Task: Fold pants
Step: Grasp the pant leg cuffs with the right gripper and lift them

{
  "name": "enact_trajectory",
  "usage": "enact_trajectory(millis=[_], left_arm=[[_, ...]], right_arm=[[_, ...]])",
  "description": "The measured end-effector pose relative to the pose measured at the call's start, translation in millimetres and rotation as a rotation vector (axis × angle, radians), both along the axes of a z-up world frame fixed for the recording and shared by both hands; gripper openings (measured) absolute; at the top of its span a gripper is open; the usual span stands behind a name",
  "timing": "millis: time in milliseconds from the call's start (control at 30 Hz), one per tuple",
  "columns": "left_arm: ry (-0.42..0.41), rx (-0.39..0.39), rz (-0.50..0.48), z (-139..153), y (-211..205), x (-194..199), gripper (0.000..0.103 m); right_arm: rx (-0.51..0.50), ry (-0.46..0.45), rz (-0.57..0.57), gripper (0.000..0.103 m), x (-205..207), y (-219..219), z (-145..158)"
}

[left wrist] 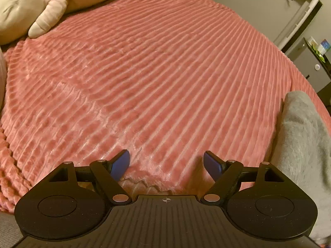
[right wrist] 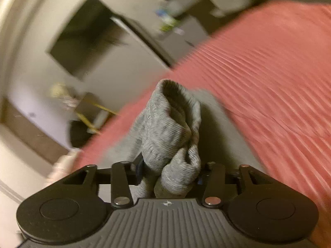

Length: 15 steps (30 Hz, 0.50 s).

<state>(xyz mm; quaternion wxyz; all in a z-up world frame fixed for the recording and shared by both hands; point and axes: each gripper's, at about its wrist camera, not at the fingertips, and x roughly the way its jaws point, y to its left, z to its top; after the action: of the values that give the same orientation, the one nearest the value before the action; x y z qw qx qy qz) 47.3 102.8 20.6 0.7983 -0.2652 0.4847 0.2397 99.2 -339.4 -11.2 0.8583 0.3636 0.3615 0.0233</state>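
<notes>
The grey pants (right wrist: 171, 132) are bunched up in my right gripper (right wrist: 169, 171), which is shut on a ribbed cuff or waistband and holds it above the bed. More grey fabric lies flat beneath it. In the left wrist view the pants (left wrist: 300, 136) hang at the right edge. My left gripper (left wrist: 166, 163) is open and empty, low over the pink ribbed blanket (left wrist: 155, 72), with its blue pads (left wrist: 121, 164) wide apart. The right wrist view is blurred.
A beige plush toy (left wrist: 41, 6) lies at the far left end of the bed. A cabinet with small items (left wrist: 316, 51) stands off the bed's right side. A dark wall screen (right wrist: 82, 37) and floor clutter (right wrist: 89, 111) are beyond the bed.
</notes>
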Motion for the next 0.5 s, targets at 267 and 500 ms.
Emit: enact_trajectory(millis=[267, 500], left_arm=[[0.027, 0.027, -0.020, 0, -4, 4, 0.083], [0.027, 0.024, -0.023, -1, -5, 4, 0.084]], right_arm=[[0.178, 0.031, -0.008, 0.079, 11, -10, -23], [0.110, -0.130, 0.052, 0.040, 3, 0, 22]])
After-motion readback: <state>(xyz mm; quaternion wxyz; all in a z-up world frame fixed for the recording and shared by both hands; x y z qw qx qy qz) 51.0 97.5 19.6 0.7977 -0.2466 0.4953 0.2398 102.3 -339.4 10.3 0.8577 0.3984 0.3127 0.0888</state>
